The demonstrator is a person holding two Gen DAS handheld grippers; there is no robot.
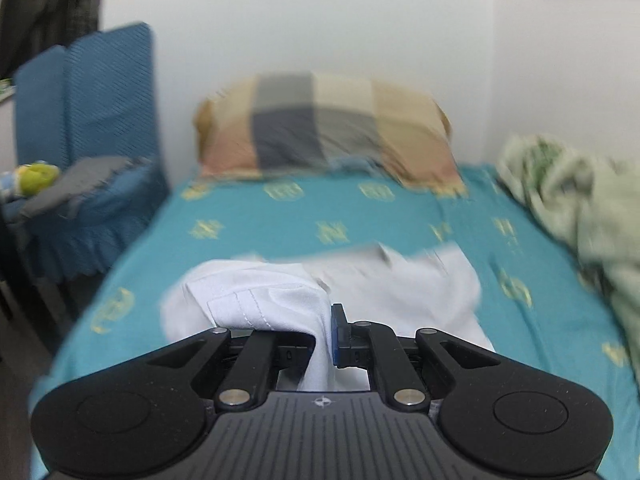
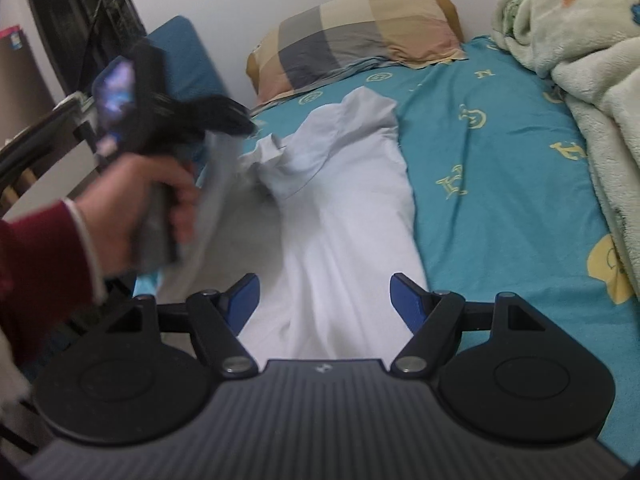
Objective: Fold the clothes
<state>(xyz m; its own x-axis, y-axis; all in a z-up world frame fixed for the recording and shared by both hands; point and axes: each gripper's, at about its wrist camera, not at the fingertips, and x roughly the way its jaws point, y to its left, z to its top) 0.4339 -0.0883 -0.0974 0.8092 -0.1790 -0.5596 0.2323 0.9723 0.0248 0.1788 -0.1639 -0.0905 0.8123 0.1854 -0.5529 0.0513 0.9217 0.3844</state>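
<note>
Left wrist view looks up the bed [image 1: 280,216] toward a checked pillow [image 1: 324,128] against the wall. The left gripper [image 1: 324,340] is pinched on a fold of the white shirt [image 1: 400,280]: cloth with a stitched hem drapes over its left finger and hangs down through the narrow gap beside the blue pad [image 1: 340,332] of the right finger. Beyond the gripper, the shirt lies blurred on the teal sheet. A pale green blanket [image 1: 580,200] is heaped along the bed's right side. To the left of the bed stands a blue chair [image 1: 92,112] with grey cloth and a small green toy [image 1: 38,176] on its seat.

Right wrist view shows the right gripper [image 2: 324,304] spread wide, its blue pads [image 2: 408,300] apart and holding nothing, low over the near end of the shirt [image 2: 344,216]. The shirt runs lengthwise up the middle of the bed [image 2: 500,160], its far end rumpled just short of the pillow [image 2: 356,40]. At the left, the person's left hand [image 2: 136,200], in a dark red sleeve [image 2: 40,272], grips the handle of the left gripper [image 2: 236,120], which is blurred and raised at the shirt's left edge, with cloth lifted beneath it. The blanket [image 2: 580,48] lies bunched on the right.
</note>
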